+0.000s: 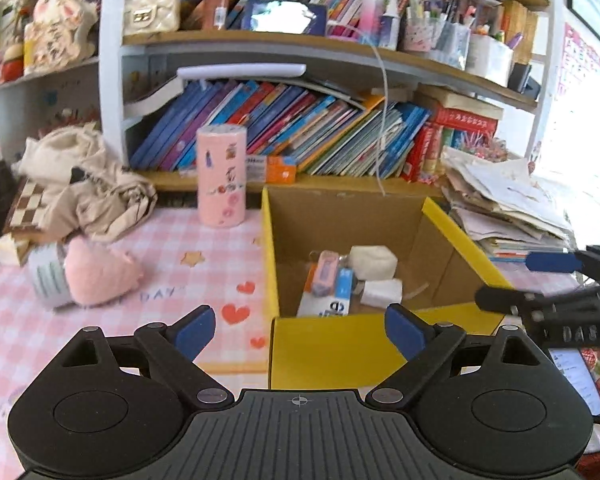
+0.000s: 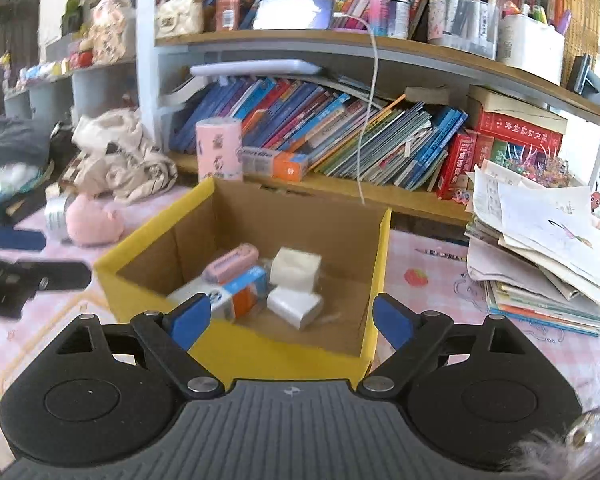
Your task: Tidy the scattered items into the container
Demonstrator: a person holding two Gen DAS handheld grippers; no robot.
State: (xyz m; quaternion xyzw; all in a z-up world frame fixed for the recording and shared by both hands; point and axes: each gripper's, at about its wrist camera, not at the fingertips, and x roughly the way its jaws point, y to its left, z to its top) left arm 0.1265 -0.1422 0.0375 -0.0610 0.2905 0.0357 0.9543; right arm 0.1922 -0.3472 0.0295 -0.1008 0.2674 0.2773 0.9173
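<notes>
Both grippers empty, jaws spread wide, nothing between the pads. Left gripper [image 1: 300, 330] sits over the near wall of the box [image 1: 464, 226]; right gripper [image 2: 290, 320] faces the same box [image 2: 382, 240] from the other side.

Already in the box: pink case [image 2: 231, 263], blue-orange carton [image 2: 242, 290], two white blocks [image 2: 295, 268].

On the tablecloth [image 1: 204, 248], left of the box, lie a pink plush [image 1: 100, 276] and, touching it, a tape roll [image 1: 48, 276]. Pink cylinder [image 1: 221, 176] stands upright near the box's far left corner.

I judge the next step to be a fresh pick with the left gripper, probably the plush. Plan: keep the jaws wide, straddle its body, close gently as it should squash.

Unclear:
- Whether the cylinder counts as scatter.
- Motion blur smears the carton's print.
- The near wall hides the box's front floor.
- Cloth heap [image 1: 84, 184] may cover more.
</notes>
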